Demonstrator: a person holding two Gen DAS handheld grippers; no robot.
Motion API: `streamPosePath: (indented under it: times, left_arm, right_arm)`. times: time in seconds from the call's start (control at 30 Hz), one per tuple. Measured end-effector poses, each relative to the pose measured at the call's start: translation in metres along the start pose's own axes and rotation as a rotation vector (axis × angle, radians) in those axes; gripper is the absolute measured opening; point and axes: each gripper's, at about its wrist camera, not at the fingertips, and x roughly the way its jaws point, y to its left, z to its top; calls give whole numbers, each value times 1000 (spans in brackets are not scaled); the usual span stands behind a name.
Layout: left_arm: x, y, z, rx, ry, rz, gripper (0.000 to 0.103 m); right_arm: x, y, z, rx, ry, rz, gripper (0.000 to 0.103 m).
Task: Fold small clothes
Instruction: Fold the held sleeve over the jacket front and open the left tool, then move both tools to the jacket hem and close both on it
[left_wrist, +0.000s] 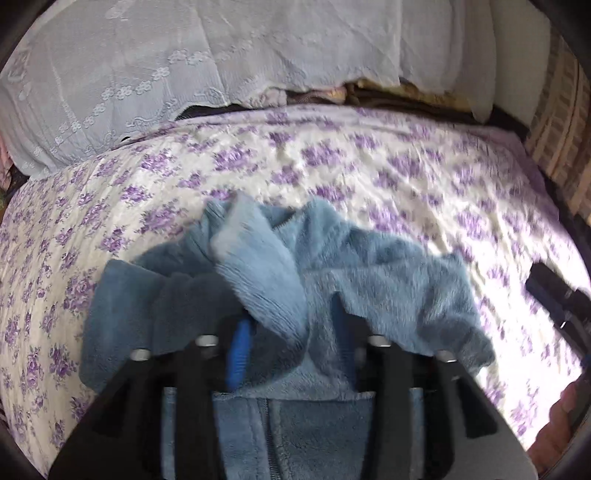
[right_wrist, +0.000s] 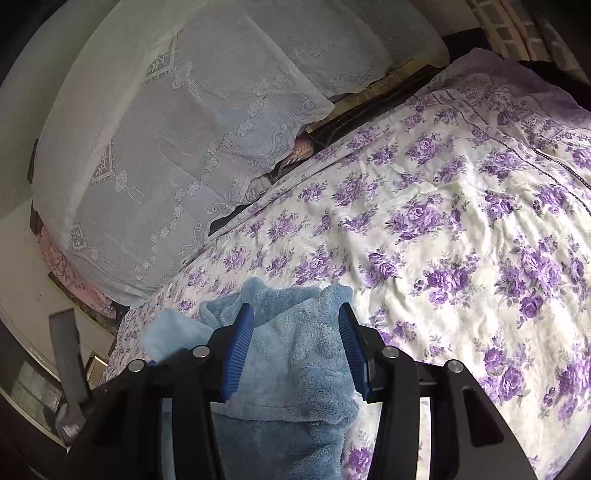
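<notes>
1 blue fleece garment (left_wrist: 280, 280) lies crumpled, zipper toward camera.

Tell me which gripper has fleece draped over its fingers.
The left gripper: blue fleece garment hangs over its fingers. The right gripper's blue pads stand clear.

Home bedroom: bed under a purple-flowered white bedspread (right_wrist: 424, 221), lace-covered pillow pile (right_wrist: 177, 140) at far left, folded bedding (left_wrist: 369, 94) stacked behind.
</notes>
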Motion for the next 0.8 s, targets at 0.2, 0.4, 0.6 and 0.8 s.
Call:
streamPosePath:
  times: [0.2,0.4,0.6,0.8]
  left_arm:
    - [-23,-19,-29,177,-67,38,88]
    - [-55,72,-33,6,-160,150,97]
    - [-34,156,-37,-183,-116,230,97]
    - [9,177,-44,-208,-3,290,97]
  right_arm:
    - [11,-4,-2,-1,27,-12,48]
    - [38,10,-21,-3,184,116,48]
    - [86,51,-44,7,368,130,48]
    - [111,76,-58,-78,328,24,9]
